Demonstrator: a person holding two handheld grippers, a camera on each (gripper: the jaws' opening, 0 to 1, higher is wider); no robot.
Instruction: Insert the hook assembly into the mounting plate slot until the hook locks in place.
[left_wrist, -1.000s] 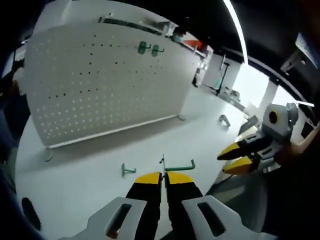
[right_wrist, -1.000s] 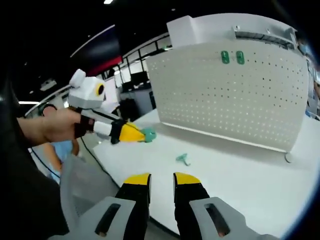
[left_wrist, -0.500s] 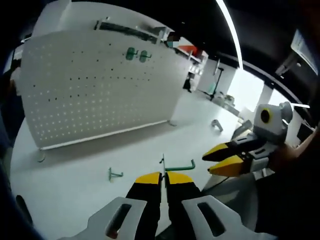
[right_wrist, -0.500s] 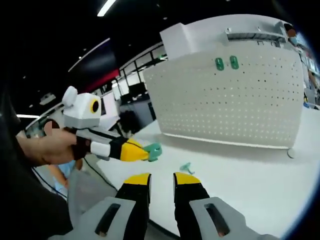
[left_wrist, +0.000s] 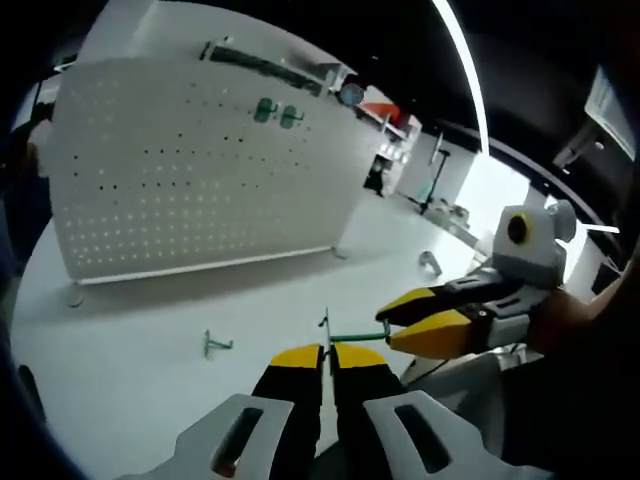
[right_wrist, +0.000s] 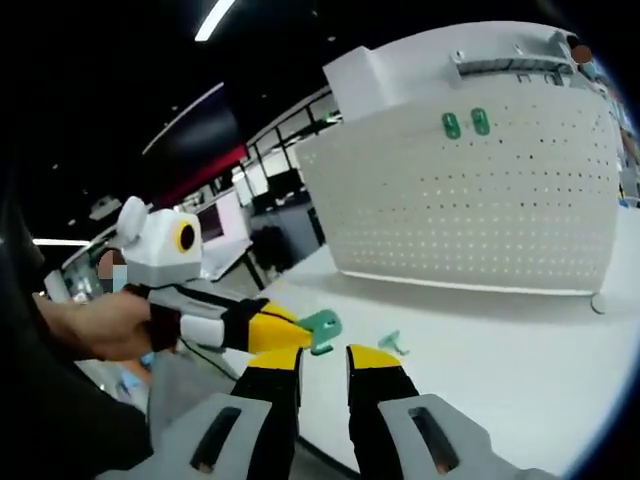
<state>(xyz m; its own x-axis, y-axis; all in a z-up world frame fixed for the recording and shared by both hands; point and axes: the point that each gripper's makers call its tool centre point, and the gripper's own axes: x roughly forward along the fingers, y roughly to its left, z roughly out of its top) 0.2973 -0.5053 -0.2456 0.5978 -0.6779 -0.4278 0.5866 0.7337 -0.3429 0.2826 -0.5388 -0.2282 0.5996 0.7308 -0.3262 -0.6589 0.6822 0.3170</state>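
Observation:
My left gripper (left_wrist: 325, 352) is shut on a green hook (left_wrist: 358, 336), whose thin rod runs right to a bent end. My right gripper (left_wrist: 392, 325) comes in from the right, open, with its yellow jaws above and below that bent end. In the right gripper view, my right gripper (right_wrist: 324, 360) is open at the bottom, and the hook's green base (right_wrist: 322, 328) sits just above its jaws, held by the left gripper (right_wrist: 278, 332). The white perforated mounting plate (left_wrist: 200, 170) (right_wrist: 480, 210) stands upright on the table. It carries two green hooks (left_wrist: 276, 110) (right_wrist: 466, 122) near its top.
A spare green hook (left_wrist: 216, 345) (right_wrist: 393, 343) lies on the white table (left_wrist: 130, 370). A grey hook (left_wrist: 430, 262) lies farther right. The plate rests on small feet (right_wrist: 598, 303). A person's hand (right_wrist: 100, 325) holds the left gripper. The table edge is close to both grippers.
The right gripper has moved in towards the held hook until its open jaws bracket the bent end. Both cameras have shifted slightly. The left gripper still holds the hook.

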